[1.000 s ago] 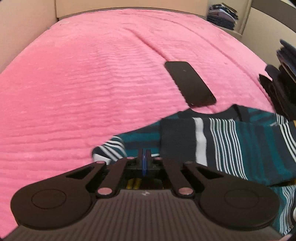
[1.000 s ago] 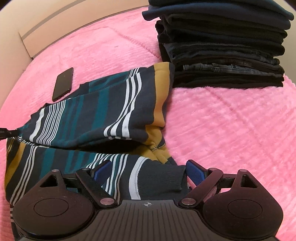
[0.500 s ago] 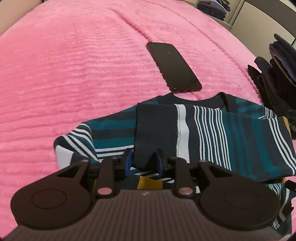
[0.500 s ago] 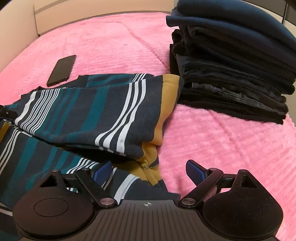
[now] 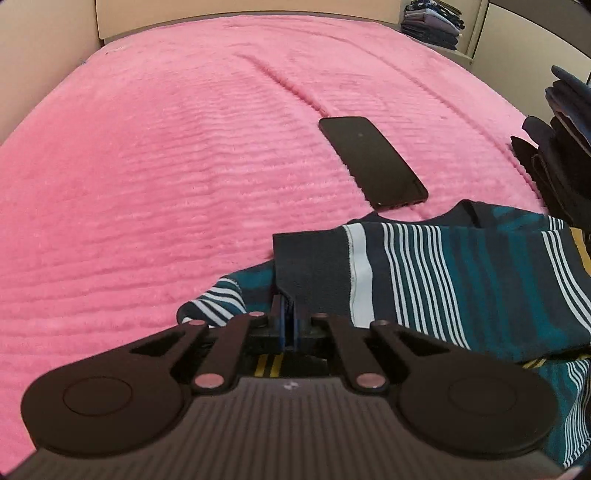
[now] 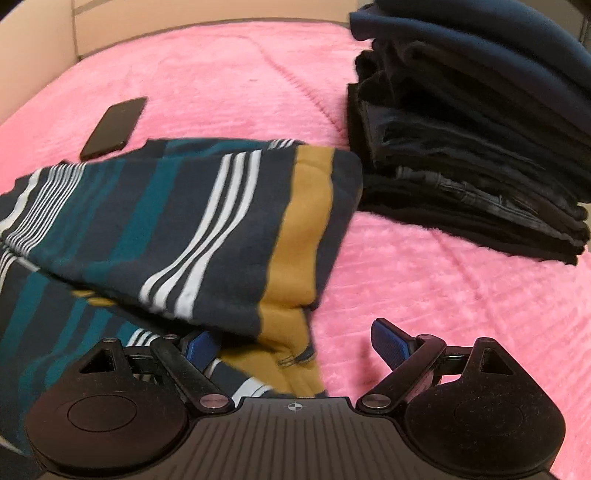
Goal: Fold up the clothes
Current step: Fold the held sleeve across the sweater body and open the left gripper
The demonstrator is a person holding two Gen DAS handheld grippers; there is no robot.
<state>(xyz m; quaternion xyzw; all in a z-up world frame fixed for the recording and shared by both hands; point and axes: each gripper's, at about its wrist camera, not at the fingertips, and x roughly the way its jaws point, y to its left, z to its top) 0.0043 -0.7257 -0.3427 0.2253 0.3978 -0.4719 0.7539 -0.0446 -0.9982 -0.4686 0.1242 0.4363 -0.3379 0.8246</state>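
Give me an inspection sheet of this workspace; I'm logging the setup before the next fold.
Surface: pink blanket covering the bed.
Job's things: striped sweater lying partly folded; dark cuff turned over it.
Clutter: black phone beside the sweater; stack of dark folded clothes.
Grippers: left gripper with jaws shut on the cuff; right gripper with jaws open over the sweater's edge.
Cables: nothing seen.
Surroundings: shelf with folded clothes, beige headboard.
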